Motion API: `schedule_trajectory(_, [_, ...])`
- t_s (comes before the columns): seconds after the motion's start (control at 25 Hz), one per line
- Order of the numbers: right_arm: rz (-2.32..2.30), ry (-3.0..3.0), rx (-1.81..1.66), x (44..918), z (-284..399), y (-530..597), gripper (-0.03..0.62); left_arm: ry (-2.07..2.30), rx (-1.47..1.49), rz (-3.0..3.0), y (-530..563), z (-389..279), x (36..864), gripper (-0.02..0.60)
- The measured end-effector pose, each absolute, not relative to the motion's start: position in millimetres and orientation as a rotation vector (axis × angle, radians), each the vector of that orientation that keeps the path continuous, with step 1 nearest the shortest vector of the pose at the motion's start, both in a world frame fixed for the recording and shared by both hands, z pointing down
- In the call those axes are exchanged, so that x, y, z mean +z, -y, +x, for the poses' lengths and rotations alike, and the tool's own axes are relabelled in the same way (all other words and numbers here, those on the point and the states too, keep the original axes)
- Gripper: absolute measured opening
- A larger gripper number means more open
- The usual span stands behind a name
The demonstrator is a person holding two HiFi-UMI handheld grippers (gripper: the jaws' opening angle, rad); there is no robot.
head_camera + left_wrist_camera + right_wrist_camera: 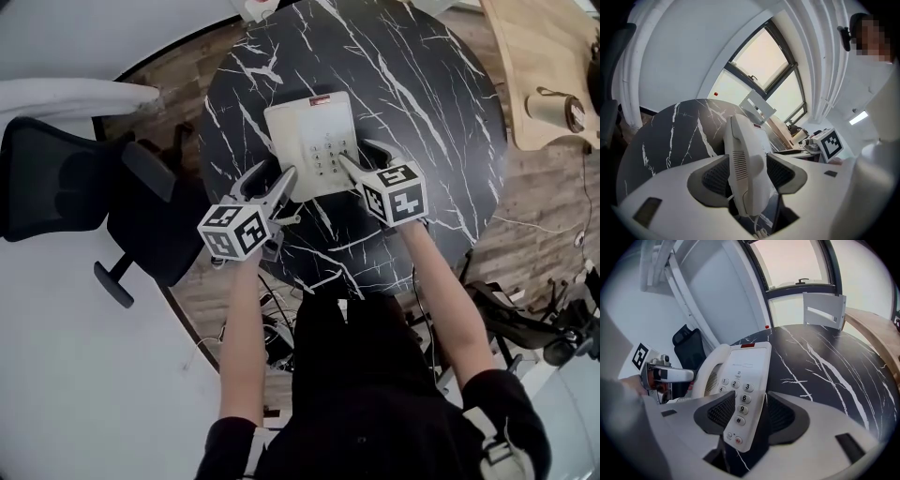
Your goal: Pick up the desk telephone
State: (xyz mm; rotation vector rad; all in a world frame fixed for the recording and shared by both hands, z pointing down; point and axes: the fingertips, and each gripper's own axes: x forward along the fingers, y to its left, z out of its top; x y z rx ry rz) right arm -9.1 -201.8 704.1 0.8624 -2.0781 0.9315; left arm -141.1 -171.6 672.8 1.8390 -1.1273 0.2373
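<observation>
— Where's the phone?
— The desk telephone point(311, 141) lies mid-frame on the marble table point(422, 112). My left gripper point(275, 178) gapes round its handset point(745, 173), and my right gripper point(364, 155) round the keypad edge point(740, 401). Neither is pinching.
— Handling?
— Light, stiff, slick plastic, I'd judge. The handset looks loose, so I'd clamp both sides.

Furniture on a wood floor point(548, 202)
A black, white-veined round table point(422, 112) stood between a black office chair point(75, 183) and a pale wooden desk point(548, 56).

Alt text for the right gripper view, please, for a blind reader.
The right tool straddles the keypad edge of a white desk telephone on a black marbled table, jaws open, not pressing. The left tool shows beyond the handset.
</observation>
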Motion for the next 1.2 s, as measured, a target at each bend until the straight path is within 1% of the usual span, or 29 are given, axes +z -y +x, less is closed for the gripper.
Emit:
schedule_trajectory(0.24, [0.864, 2.071, 0.928, 711, -10, 205, 0.207, 1.08, 0.211, 1.825, 176, -137, 680, 0.267])
schedule_trajectory(0.44, [0.84, 2.079, 0.938, 712, -12, 206, 0.207, 1.017, 0.162, 1.817, 177, -137, 684, 0.285])
schedule_trajectory(0.88, [0.768, 2.096, 1.091, 716, -14, 205, 0.209, 0.874, 0.087, 1.791, 181, -128, 691, 0.324])
schedule_trajectory(1.2, [0.707, 2.119, 1.175, 718, -15, 205, 0.209, 0.846, 0.037, 1.778, 180, -132, 693, 0.307])
